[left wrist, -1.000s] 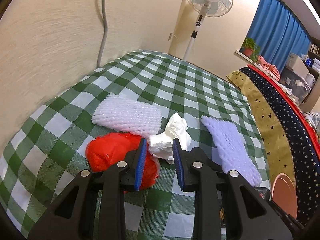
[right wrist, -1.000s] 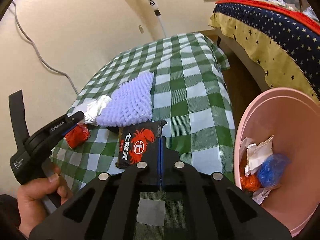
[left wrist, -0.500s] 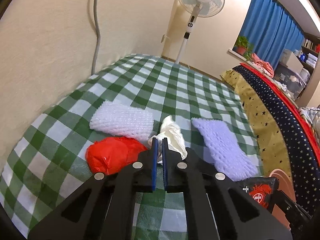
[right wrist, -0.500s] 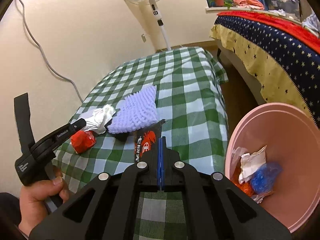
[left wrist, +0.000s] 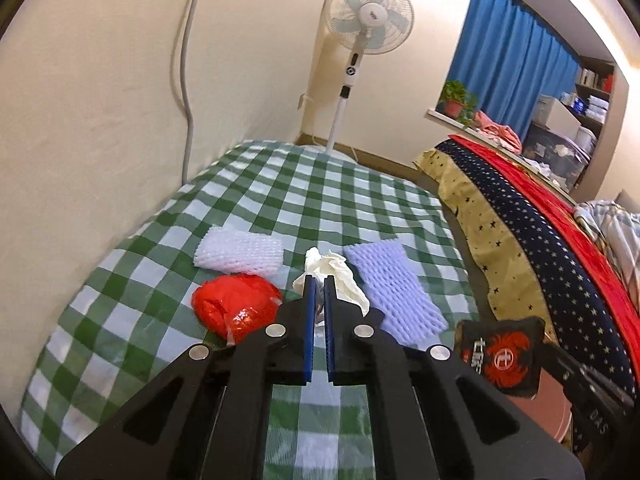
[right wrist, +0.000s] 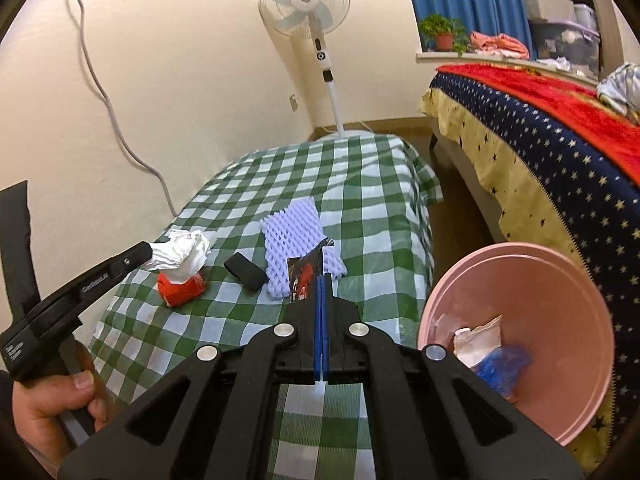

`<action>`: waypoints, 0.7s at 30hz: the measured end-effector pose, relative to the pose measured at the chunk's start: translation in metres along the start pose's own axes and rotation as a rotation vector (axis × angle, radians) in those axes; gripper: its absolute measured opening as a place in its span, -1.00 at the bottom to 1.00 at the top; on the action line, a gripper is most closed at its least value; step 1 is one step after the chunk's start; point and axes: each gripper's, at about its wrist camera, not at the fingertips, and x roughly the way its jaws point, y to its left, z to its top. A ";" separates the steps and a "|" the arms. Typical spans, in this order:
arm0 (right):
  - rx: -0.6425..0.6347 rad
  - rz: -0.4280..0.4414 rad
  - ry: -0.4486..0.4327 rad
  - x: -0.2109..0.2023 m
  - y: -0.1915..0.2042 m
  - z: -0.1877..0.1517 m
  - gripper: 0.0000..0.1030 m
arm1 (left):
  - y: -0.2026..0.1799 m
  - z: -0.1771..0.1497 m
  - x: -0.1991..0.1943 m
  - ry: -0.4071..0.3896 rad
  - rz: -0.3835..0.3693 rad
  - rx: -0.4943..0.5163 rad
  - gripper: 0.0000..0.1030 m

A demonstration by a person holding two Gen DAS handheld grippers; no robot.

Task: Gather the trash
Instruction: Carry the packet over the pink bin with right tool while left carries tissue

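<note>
My left gripper [left wrist: 317,280] is shut on a crumpled white tissue [left wrist: 334,276] and holds it above the green checked table [left wrist: 280,200]; it also shows in the right wrist view [right wrist: 182,254]. My right gripper [right wrist: 322,278] is shut on a black snack wrapper with a red crab print [right wrist: 306,274], seen also in the left wrist view [left wrist: 500,358]. A red plastic bag [left wrist: 236,306], a white foam net [left wrist: 240,256] and a lilac foam net [left wrist: 394,288] lie on the table. A pink bin [right wrist: 520,328] holding trash stands at the right.
A small black object [right wrist: 245,271] lies on the table beside the lilac net. A standing fan [right wrist: 308,4] is behind the table's far end. A bed with a starred cover [right wrist: 540,128] runs along the right. A wall with a grey cable [right wrist: 104,92] is on the left.
My left gripper closed on the tissue and lifted it off the table. My right gripper rose with the snack wrapper, which turned edge-on, beside the pink bin.
</note>
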 end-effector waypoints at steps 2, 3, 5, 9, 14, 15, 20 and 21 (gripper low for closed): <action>-0.004 -0.005 -0.010 -0.007 0.000 0.001 -1.00 | -0.005 -0.002 -0.010 -0.007 -0.007 0.021 -0.92; -0.007 -0.008 -0.017 -0.012 -0.001 0.001 -1.00 | -0.008 -0.003 -0.016 -0.011 -0.011 0.033 -0.92; -0.010 -0.015 -0.025 -0.018 -0.001 0.001 -1.00 | -0.013 -0.005 -0.026 -0.019 -0.019 0.056 -0.92; -0.005 -0.027 -0.042 -0.032 -0.004 0.001 -1.00 | -0.021 -0.009 -0.042 -0.027 -0.033 0.092 -0.92; -0.020 -0.044 -0.066 -0.048 -0.005 0.001 -1.00 | -0.029 -0.015 -0.059 -0.030 -0.051 0.124 -0.92; -0.026 -0.051 -0.069 -0.051 -0.005 0.001 -1.00 | -0.031 -0.017 -0.062 -0.029 -0.057 0.129 -0.92; -0.019 -0.072 -0.086 -0.065 -0.012 0.001 -1.00 | -0.045 -0.025 -0.068 -0.023 -0.084 0.170 -0.92; -0.018 -0.075 -0.091 -0.068 -0.013 0.002 -1.00 | -0.047 -0.027 -0.069 -0.022 -0.086 0.177 -0.92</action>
